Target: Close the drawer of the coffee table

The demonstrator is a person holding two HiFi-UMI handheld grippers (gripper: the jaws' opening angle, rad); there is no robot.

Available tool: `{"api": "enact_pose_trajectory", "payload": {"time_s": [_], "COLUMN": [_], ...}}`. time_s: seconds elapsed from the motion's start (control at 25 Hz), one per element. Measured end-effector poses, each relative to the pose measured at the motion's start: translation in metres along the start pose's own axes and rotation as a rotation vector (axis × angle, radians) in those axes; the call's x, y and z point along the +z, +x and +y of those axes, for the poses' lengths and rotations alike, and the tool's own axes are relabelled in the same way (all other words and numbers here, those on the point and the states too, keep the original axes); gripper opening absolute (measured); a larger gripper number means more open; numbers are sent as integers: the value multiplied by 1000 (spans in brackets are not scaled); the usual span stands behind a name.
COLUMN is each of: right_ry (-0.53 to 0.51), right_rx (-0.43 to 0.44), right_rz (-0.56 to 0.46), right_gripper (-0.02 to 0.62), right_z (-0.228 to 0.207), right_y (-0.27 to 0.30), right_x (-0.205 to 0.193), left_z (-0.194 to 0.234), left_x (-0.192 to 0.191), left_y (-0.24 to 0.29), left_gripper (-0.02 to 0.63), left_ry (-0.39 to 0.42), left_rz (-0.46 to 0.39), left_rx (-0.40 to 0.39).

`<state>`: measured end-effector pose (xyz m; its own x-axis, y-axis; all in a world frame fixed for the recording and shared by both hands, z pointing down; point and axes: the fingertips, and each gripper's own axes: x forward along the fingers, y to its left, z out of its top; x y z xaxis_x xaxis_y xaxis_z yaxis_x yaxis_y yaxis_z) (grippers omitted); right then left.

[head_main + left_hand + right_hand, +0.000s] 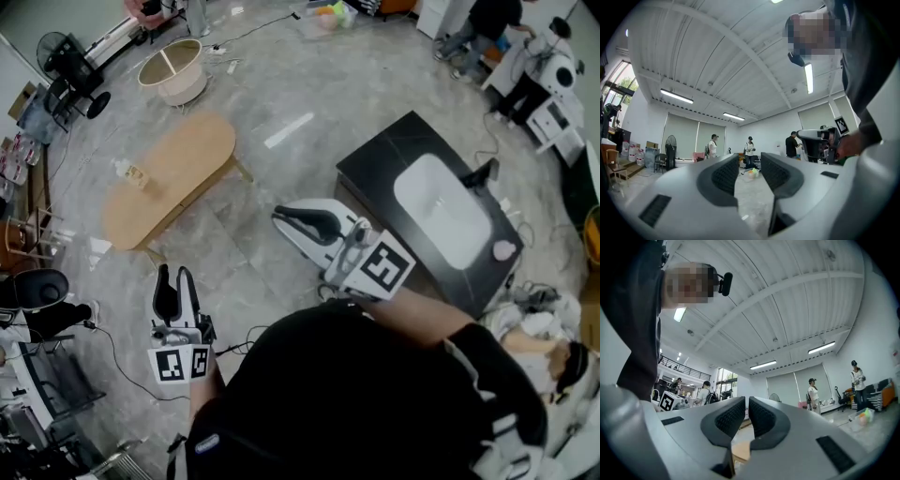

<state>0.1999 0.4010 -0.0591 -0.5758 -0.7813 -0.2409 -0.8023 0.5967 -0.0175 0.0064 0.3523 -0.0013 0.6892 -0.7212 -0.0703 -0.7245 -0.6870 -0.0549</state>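
Note:
The black coffee table [375,169] with a white oval inset stands right of centre in the head view. No drawer sticks out of the sides that show. My right gripper [279,217] hangs in the air just left of the table's near corner, jaws together with nothing between them. In the right gripper view it [746,401] points level across the room. My left gripper [173,274] is low at the left over bare floor, far from the table. Its jaws [749,161] stand apart and empty.
A light wooden oval table [169,178] stands to the left, with a small object on it. A round tub [172,70] and a fan [70,70] are farther back. Cables cross the floor. People stand at the room's far side, and clutter lies at the lower right.

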Motion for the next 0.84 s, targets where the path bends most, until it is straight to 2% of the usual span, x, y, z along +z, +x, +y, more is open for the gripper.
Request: {"api": "enact_pose_trajectory", "payload": {"time_s": [0.24, 0.48, 0.84], "right_ry": [16, 11, 10], "right_rx": [-34, -29, -22], "right_rz": [21, 25, 43], "right_gripper": [29, 29, 29], "right_z": [-17, -19, -18], "right_y": [-18, -18, -8], "right_x": [-9, -10, -17], "left_z": [-16, -21, -10], "left_x": [-13, -15, -18], "left_y": [8, 8, -2], "left_gripper": [129, 129, 129], "left_ry": [-14, -23, -23], "left_rz": [26, 29, 47], "left_rx": [-12, -8, 12]}}
